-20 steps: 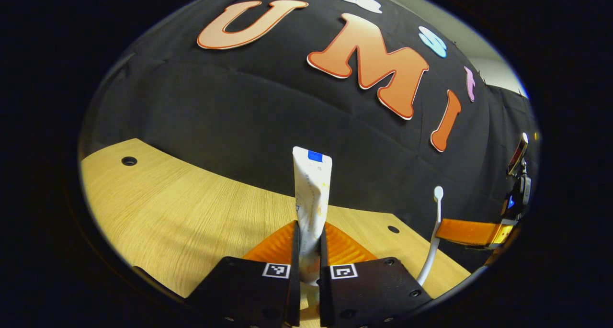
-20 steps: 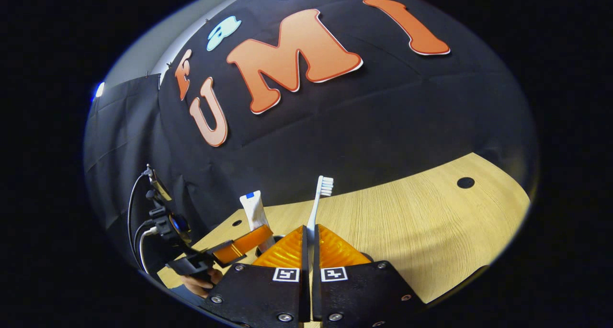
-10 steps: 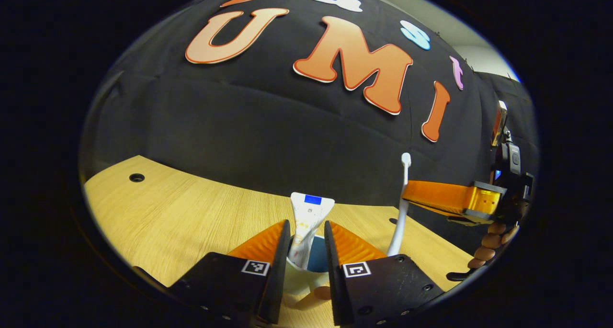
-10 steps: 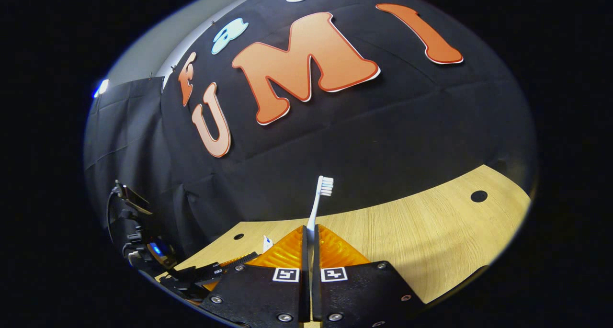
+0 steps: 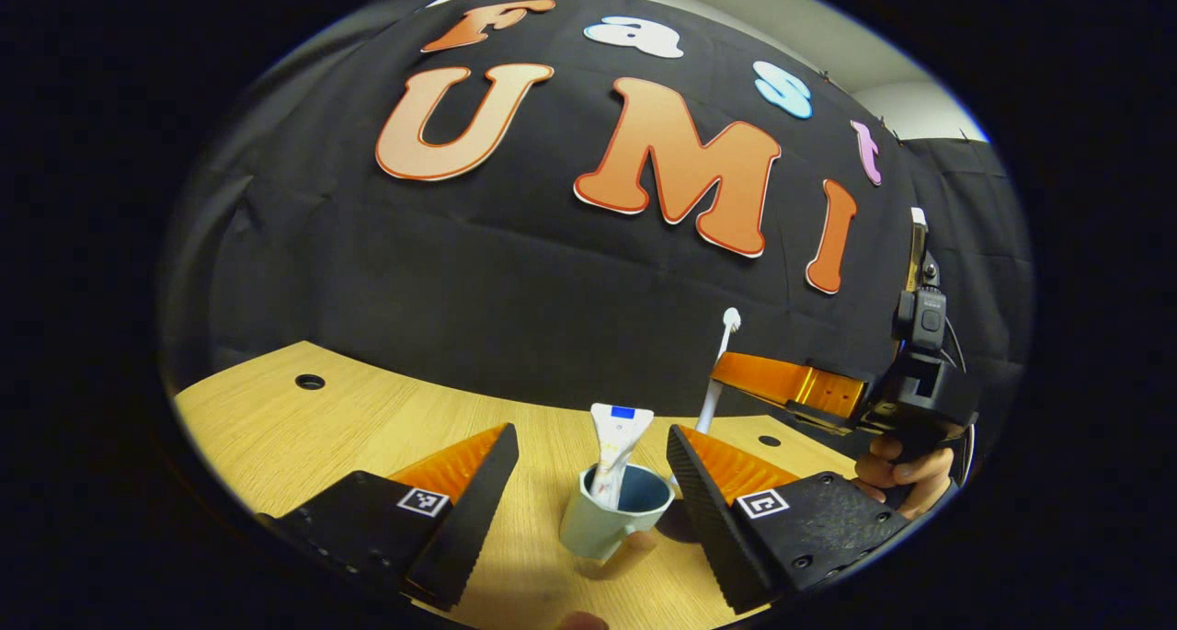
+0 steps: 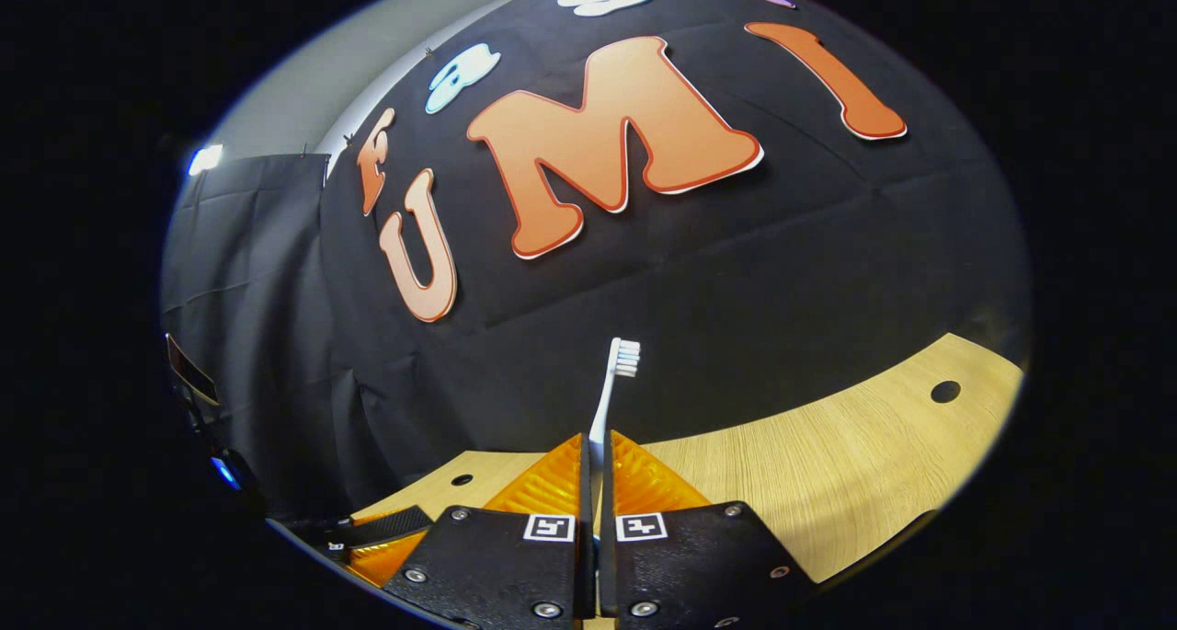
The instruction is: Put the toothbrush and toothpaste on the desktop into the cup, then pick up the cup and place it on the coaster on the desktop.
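Toothbrush (image 6: 611,400) clamped upright between the closed orange fingers of the right gripper (image 6: 593,455), bristles topmost, slim white handle running straight up from the pinch. Same brush (image 5: 720,363) seen from the left gripper view standing just behind and to the right of the cup (image 5: 607,520), long axis near vertical, lower end not yet over the rim as far as can be judged. Cup on the desk (image 5: 368,418): pale glazed mug, blue inside, handle toward the camera. Toothpaste (image 5: 614,451) already in it, soft white tube leaning on the rim, flat crimped end up. Left gripper (image 5: 593,483) spread wide, holding nothing, one ribbed finger to either side of the cup and clear of it. Right gripper (image 5: 791,386) the nearer to the coming move, a hand (image 5: 906,474) behind it: brush likely to go left and down into the cup beside the tube. Desk of light wood grain with round holes. Coaster not identified.
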Tool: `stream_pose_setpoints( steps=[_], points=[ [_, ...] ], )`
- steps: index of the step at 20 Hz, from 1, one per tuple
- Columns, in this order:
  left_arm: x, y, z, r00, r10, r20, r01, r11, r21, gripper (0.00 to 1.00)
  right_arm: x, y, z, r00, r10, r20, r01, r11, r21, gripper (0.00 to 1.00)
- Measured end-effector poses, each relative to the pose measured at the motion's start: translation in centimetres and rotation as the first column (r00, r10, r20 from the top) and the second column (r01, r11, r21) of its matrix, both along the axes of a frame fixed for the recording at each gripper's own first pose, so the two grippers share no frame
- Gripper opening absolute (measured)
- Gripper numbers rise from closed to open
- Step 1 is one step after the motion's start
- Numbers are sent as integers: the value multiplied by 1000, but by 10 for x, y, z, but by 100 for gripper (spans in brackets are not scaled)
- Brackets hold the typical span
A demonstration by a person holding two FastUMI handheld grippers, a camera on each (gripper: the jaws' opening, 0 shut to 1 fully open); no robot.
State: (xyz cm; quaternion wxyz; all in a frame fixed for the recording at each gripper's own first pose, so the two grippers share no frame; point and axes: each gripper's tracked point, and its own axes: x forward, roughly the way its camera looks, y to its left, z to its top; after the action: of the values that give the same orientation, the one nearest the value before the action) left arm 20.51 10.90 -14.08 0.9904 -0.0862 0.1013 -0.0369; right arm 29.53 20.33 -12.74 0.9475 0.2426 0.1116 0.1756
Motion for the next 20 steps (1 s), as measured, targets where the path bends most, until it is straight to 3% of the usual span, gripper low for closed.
stream_pose_setpoints(
  steps=[7,12,16,20],
  points=[
    [-12,6,-14,998,16,-59,-13,999,40,98,-2,16,-24,1000,18,-15,-19,998,-61,4],
    [-18,-2,-14,996,14,-88,-9,999,52,98,-21,9,-24,995,71,-76,-78,993,-92,9],
    [-24,-14,-2,995,13,-99,-4,996,88,98,-38,-12,-2,995,75,-61,-81,991,-104,17],
    [-29,-22,12,991,22,-131,-8,994,108,97,-54,-35,26,998,57,-19,-59,988,-143,34]
  ],
)
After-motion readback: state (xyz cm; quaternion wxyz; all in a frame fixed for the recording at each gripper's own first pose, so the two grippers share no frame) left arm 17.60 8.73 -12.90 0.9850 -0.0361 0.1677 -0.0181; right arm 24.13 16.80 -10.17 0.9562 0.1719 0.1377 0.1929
